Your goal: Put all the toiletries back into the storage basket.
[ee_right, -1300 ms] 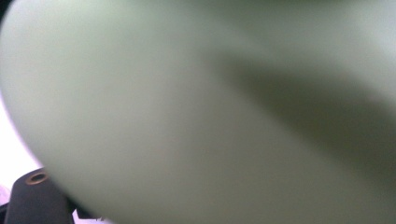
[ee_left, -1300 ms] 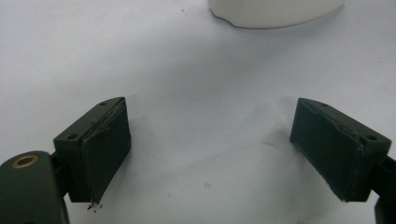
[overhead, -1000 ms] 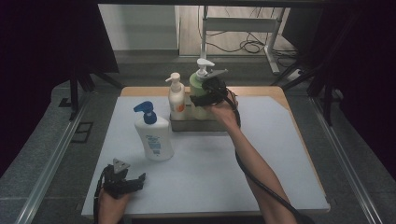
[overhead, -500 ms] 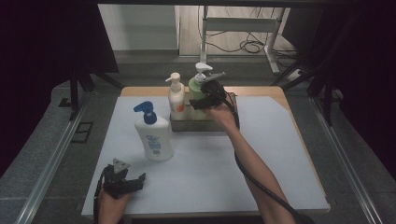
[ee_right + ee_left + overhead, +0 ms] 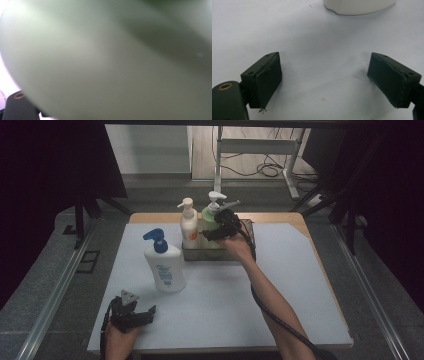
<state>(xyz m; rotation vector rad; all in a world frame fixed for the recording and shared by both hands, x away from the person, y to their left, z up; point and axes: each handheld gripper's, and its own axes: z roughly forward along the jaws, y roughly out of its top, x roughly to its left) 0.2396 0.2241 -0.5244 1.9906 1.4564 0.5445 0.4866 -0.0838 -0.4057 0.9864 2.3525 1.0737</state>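
A pale green pump bottle (image 5: 208, 216) stands in a shallow metal tray (image 5: 220, 255) at the back of the table, beside a cream pump bottle (image 5: 188, 225) with an orange label. My right gripper (image 5: 214, 226) reaches in from the right and is shut on the green bottle (image 5: 100, 62), whose blurred wall hides the jaws in the right gripper view. My left gripper (image 5: 145, 312) rests low at the front left, open (image 5: 324, 82) over bare white mat with nothing between its pads.
A white bottle with a blue pump (image 5: 165, 265) stands on the white mat (image 5: 225, 295) left of centre; its base (image 5: 359, 6) shows ahead of the left jaws. Table edges run close on both sides, with dark floor and a desk frame (image 5: 250, 150) beyond.
The green bottle and the right gripper have sunk slightly toward the tray. The left gripper has stayed put.
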